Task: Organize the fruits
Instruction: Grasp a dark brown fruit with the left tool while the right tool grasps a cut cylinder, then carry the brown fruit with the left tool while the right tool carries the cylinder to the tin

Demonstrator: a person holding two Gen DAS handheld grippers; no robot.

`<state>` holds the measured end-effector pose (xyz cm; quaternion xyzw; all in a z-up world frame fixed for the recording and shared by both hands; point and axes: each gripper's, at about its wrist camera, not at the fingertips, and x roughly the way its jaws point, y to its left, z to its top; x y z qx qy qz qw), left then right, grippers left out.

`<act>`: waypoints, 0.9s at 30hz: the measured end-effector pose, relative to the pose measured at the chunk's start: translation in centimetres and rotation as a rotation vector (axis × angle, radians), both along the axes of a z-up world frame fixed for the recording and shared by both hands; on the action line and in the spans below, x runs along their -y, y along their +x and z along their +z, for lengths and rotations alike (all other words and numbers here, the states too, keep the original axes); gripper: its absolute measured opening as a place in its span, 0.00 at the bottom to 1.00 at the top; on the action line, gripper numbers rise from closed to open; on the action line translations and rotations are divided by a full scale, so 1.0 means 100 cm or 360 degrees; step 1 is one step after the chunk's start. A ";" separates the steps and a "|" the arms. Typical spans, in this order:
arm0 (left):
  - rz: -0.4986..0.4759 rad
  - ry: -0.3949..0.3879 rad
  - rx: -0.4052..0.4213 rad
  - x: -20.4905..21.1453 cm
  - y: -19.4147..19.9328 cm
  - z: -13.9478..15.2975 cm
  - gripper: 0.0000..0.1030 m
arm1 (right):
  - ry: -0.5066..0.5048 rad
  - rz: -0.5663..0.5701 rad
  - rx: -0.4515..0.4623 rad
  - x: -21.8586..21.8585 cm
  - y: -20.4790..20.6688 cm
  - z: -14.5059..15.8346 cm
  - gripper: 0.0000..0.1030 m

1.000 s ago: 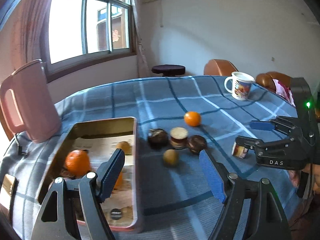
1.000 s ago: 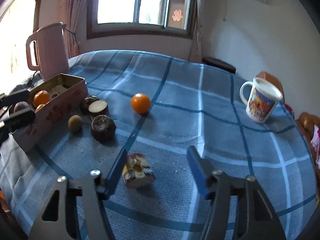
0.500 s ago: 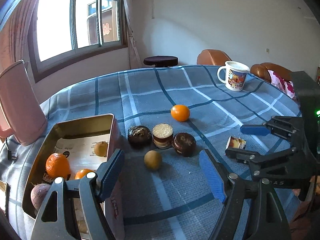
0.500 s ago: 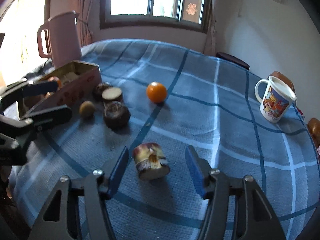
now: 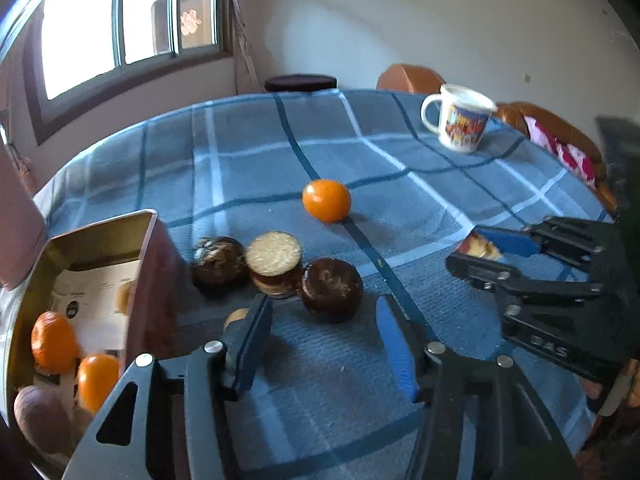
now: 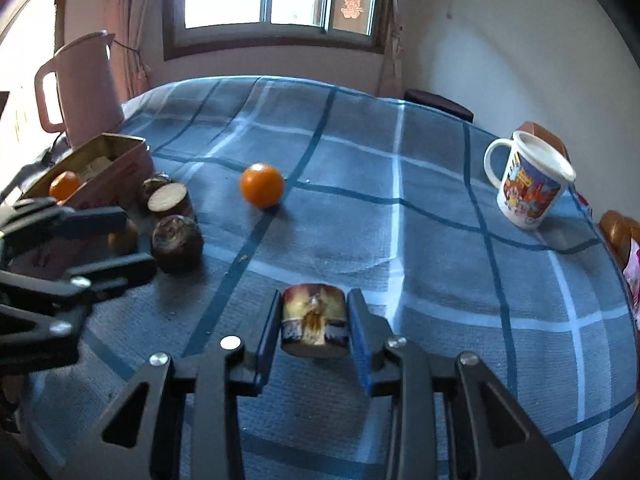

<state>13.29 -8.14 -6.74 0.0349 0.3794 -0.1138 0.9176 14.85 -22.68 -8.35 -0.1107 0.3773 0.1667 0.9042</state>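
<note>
Fruit lies scattered on the plaid tabletop (image 6: 440, 208), taking the tin (image 5: 154, 240) as landmark. Inside the tin sit two oranges (image 5: 54, 342) and a brownish fruit (image 5: 38, 416) on a printed sheet. Just outside its near wall stand three dark round pieces (image 5: 330, 286) in a row, the middle one showing a pale cut top. A loose orange (image 5: 326, 200) rests farther out from the tin, beyond that row. A mug (image 6: 528, 184) stands well apart, on the far side of the tabletop from the tin, and a pink jug (image 6: 80, 88) rises behind the tin.

The right tool (image 6: 314, 320) is the farthest thing from the tin on the near side. Its jaws have just been closing and now press on both sides of a short cut piece (image 6: 314, 322) with a reddish, pale-streaked face, so it is gripped between the blue pads.

The left tool (image 5: 324, 344) hovers beside the tin's near corner, in front of the dark row. Its jaws have just been closing too, yet they stand partly apart with nothing between them. A small yellowish fruit (image 5: 236, 316) lies just outside its left finger, partly hidden behind it, between that finger and the tin.
</note>
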 end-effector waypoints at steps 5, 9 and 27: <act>-0.0012 0.0026 -0.0048 0.013 0.013 -0.004 0.51 | 0.0016 0.0004 -0.0017 0.002 0.002 0.000 0.35; 0.0002 0.0058 -0.0082 0.022 0.023 -0.008 0.51 | 0.0013 0.0006 -0.0039 0.001 0.004 -0.002 0.35; -0.0062 -0.0003 0.0022 0.025 0.017 0.001 0.39 | 0.0056 0.0024 0.0015 0.003 -0.002 0.003 0.34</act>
